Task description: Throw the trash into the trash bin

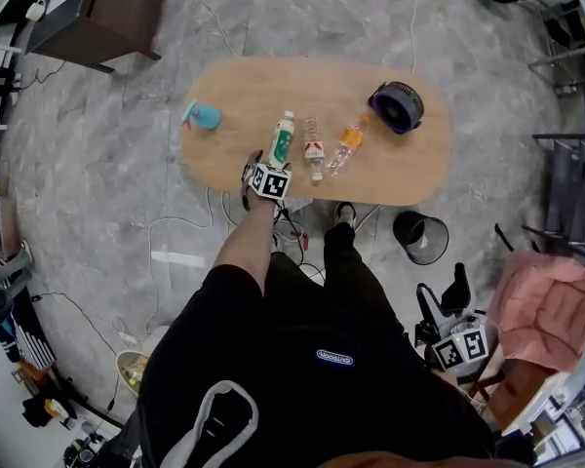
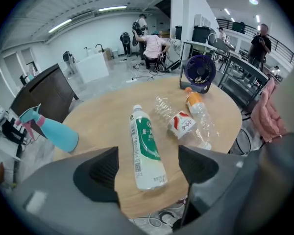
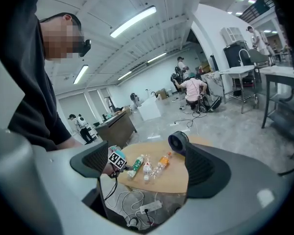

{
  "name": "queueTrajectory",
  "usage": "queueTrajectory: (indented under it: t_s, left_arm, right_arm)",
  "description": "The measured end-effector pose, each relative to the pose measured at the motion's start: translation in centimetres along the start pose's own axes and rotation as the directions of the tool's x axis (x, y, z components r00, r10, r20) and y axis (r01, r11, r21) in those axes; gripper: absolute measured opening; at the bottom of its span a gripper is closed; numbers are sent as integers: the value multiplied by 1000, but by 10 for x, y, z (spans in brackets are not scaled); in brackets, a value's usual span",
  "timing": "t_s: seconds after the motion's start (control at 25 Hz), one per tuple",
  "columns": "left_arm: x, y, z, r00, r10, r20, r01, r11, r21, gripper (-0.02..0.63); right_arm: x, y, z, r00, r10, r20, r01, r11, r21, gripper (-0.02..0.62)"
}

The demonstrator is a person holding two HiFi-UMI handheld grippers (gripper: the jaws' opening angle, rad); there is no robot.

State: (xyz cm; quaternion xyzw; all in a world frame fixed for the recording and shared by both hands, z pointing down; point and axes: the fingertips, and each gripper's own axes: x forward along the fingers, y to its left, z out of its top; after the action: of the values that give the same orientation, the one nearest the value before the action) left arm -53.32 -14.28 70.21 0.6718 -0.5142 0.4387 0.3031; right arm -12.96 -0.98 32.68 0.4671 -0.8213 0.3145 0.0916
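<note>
My left gripper (image 2: 148, 166), jaws apart, faces the green-label bottle (image 2: 146, 148) at the tabletop's (image 1: 244, 91) near edge. My right gripper (image 3: 147, 163) is also apart, empty.

Open tabletop (image 1: 244, 91) lies between the spray bottle (image 1: 205, 116) at left and the bottles (image 1: 315, 149) mid-frame. A fan (image 1: 397, 106) crowds the upper right.

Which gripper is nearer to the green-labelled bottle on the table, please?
Left. The left gripper is right at the base of the green-labelled bottle, jaws open; the right gripper hangs well back from the table.
</note>
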Motion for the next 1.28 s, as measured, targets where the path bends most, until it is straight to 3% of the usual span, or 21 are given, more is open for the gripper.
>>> queueTrajectory:
  t_s: [0.44,0.6,0.68,0.84,1.0,1.16,1.28]
  left_arm:
    - [54,-2,-4,992,-11,-128,8,1000,-22,383]
    - [67,1,-6,985,9,-170,-15,999,-36,325]
    - [70,1,-8,983,18,-183,-23,999,-25,261]
    - [70,0,-10,981,19,-194,-22,1000,-14,252]
    - [58,4,-10,983,16,-181,-23,999,-33,245]
    - [30,17,-7,993,15,-113,-28,993,-113,241]
    - [7,23,-11,997,10,-75,-18,993,-114,235]
  right_arm:
    - [-18,-17,-28,996,-22,-83,26,999,41,506]
    - [-17,-20,-31,995,-23,-94,27,999,45,506]
    - [-17,-20,-32,995,-22,-98,26,999,43,506]
    - [-17,-20,-35,995,-23,-95,29,998,57,506]
    - [-12,-17,-35,997,-8,-79,13,998,66,506]
    - [-4,-8,-27,999,10,-46,-8,998,55,506]
    - [-3,4,-17,1000,23,-12,-23,999,44,508]
